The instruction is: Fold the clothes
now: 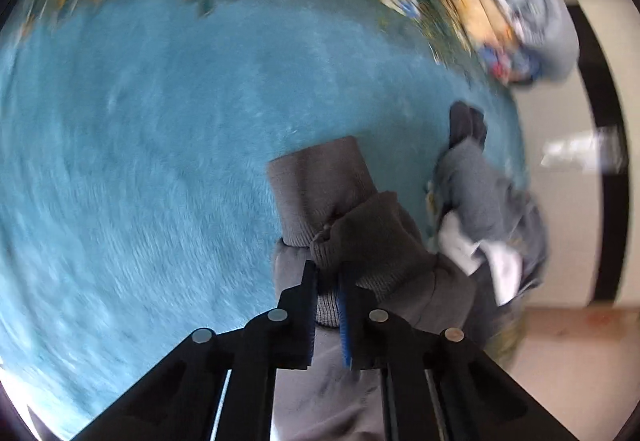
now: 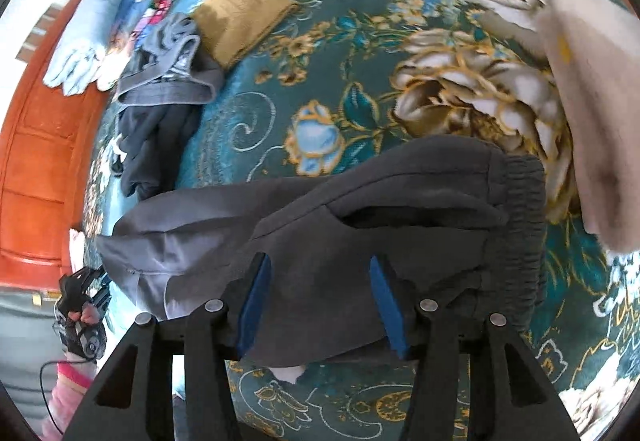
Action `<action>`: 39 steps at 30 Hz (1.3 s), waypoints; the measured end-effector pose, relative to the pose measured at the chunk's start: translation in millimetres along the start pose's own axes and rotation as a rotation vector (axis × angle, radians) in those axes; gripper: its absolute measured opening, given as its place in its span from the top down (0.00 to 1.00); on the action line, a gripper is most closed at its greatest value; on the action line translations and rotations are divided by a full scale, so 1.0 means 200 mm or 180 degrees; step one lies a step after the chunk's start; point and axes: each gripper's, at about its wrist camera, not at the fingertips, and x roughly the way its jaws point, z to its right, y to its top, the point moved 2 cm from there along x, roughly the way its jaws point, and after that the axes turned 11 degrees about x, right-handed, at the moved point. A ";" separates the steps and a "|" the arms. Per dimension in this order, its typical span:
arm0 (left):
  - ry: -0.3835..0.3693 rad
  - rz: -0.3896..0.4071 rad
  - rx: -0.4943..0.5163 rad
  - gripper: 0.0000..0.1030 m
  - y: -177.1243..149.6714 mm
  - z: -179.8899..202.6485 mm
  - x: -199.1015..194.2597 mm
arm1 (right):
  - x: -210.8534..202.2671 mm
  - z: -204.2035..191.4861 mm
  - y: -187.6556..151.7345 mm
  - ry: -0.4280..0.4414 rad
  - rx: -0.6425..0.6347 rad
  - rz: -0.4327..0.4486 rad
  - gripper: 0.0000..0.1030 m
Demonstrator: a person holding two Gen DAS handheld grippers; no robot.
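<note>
Grey sweatpants (image 2: pixel 360 201) on bed (image 2: pixel 340 73): we see left gripper (image 1: pixel 327 281) pinching cuffs, right gripper (image 2: pixel 316 305) wide over waistband. Folded mustard piece (image 2: pixel 240 25) beside unfolded heap (image 2: pixel 160 113); more remains.

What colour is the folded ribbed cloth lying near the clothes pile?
Mustard yellow folded ribbed cloth; clearest in the right wrist view.

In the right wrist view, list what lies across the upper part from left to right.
Light blue folded blanket → grey rumpled clothes → mustard folded cloth → cream garment. All rest on the floral bedspread; the right gripper sits open over the dark grey trousers below.
</note>
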 end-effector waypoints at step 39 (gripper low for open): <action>-0.0512 0.0331 -0.0581 0.84 0.14 -0.28 0.12 | 0.08 -0.05 0.00 -0.0296 0.0011 -0.0082 0.49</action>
